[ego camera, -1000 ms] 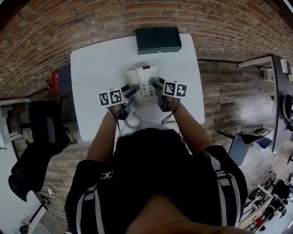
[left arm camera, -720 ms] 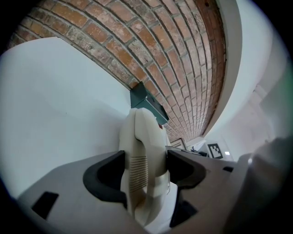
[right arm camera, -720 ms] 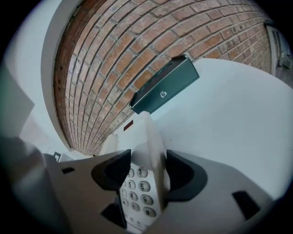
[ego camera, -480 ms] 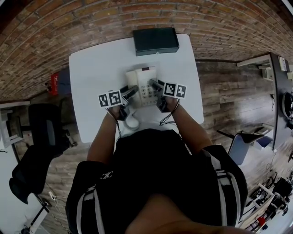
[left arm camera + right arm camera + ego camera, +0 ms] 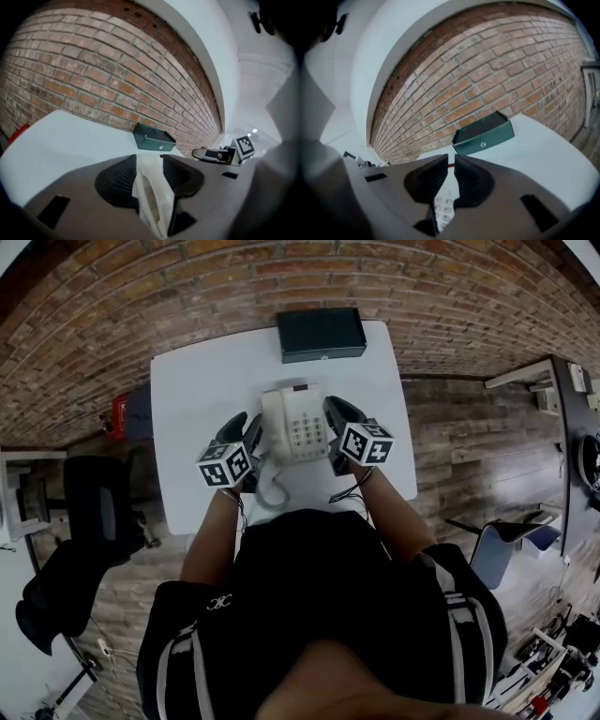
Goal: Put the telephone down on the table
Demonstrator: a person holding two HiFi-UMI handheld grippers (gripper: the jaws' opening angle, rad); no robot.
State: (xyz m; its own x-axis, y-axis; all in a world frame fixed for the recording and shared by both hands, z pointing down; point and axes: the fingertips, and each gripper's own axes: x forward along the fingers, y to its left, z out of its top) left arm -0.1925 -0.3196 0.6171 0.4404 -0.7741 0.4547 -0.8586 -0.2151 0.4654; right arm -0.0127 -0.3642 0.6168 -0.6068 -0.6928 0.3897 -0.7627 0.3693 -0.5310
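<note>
Left claw: I see it narrowed onto the left side of the telephone. In the left gripper view the claw has the white handset edge wedged between its ribbed pads.
Right claw: it is clamped on the telephone's right edge. In the right gripper view the claw has keypad buttons showing just under its pads.
Telephone: it is held between the two claws over the white bench. I cannot tell if its base touches the bench.
Cord: the coiled lead curls just behind the left claw.
Dark green box: it lies beyond both claw tips, by the brick wall.
</note>
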